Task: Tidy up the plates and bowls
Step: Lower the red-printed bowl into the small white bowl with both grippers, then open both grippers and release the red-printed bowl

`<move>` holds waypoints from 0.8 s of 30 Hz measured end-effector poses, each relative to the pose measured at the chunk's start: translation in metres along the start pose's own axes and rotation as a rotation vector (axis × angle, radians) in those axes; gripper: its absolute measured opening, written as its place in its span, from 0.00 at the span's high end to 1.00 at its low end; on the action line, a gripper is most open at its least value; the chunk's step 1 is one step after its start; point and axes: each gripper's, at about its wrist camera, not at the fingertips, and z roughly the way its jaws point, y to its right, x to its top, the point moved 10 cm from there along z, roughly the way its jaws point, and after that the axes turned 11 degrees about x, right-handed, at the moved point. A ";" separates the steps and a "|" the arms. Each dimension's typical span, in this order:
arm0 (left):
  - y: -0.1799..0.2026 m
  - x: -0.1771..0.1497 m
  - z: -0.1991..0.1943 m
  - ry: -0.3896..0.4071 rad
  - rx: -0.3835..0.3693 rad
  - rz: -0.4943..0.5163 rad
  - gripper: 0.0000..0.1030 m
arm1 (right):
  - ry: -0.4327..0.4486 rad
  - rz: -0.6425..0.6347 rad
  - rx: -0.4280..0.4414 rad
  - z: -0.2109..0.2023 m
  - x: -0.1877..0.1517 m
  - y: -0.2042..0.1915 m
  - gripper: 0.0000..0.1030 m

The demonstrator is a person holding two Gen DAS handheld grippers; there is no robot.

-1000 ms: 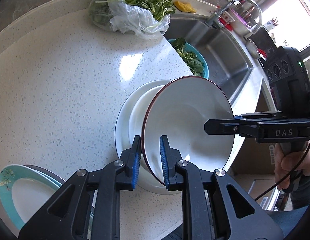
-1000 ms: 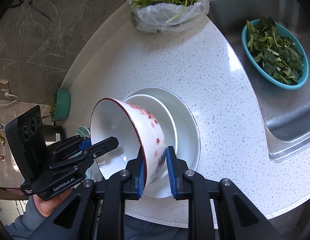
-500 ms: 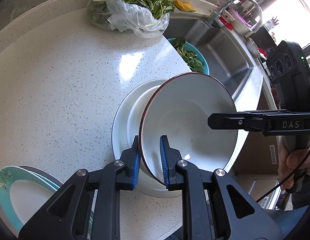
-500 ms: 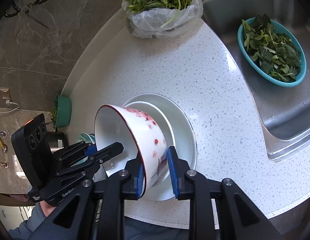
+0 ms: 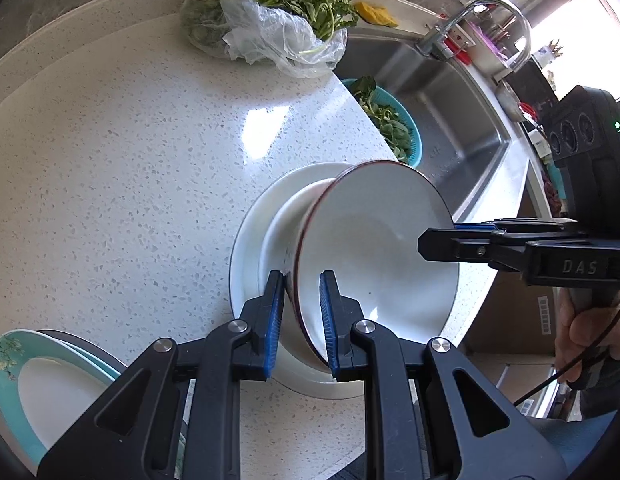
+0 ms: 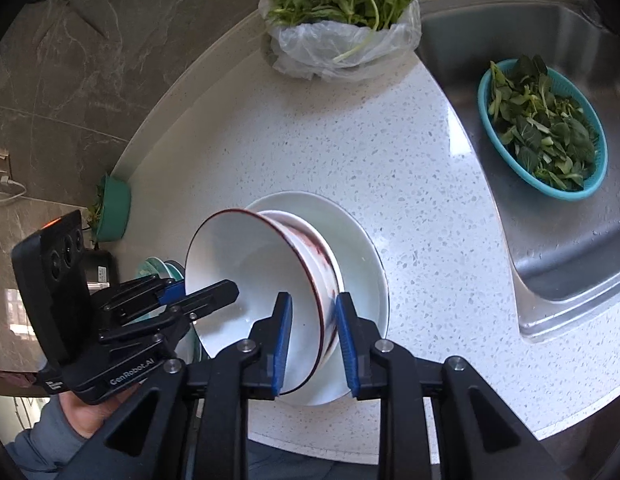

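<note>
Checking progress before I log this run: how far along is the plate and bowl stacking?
Done: a white bowl sits on the white plate on the counter. In hand: the red-rimmed bowl, tilted above that stack, gripped at opposite rims by the left hand-held gripper and the right hand-held gripper, whose jaws are closing. Left: seating it, plus the teal-rimmed plates at the edge.

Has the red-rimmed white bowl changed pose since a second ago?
Yes. The red-rimmed bowl has tipped steeper on edge above the stacked white plates, its opening facing away from the steel sink.
</note>
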 end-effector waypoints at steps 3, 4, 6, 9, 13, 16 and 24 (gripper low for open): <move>0.000 -0.001 0.000 0.001 0.008 -0.007 0.82 | 0.001 -0.023 -0.022 -0.001 0.002 0.003 0.86; 0.001 -0.001 0.000 0.003 0.013 -0.010 0.82 | -0.001 -0.030 -0.032 -0.001 0.002 0.004 0.86; 0.000 0.000 0.000 0.006 0.020 -0.022 0.82 | -0.008 -0.051 -0.054 0.000 0.003 0.007 0.86; -0.001 0.000 -0.001 0.018 0.027 -0.041 0.82 | -0.022 -0.058 -0.052 0.004 0.002 0.011 0.87; 0.001 0.000 -0.003 0.038 0.043 -0.049 0.78 | -0.039 -0.072 -0.041 0.006 0.002 0.012 0.87; 0.005 -0.001 -0.004 0.049 0.085 -0.042 0.77 | -0.056 -0.096 -0.041 0.007 0.001 0.011 0.87; 0.020 -0.008 -0.010 0.090 0.145 -0.008 0.45 | -0.095 -0.130 -0.045 0.014 -0.004 0.009 0.87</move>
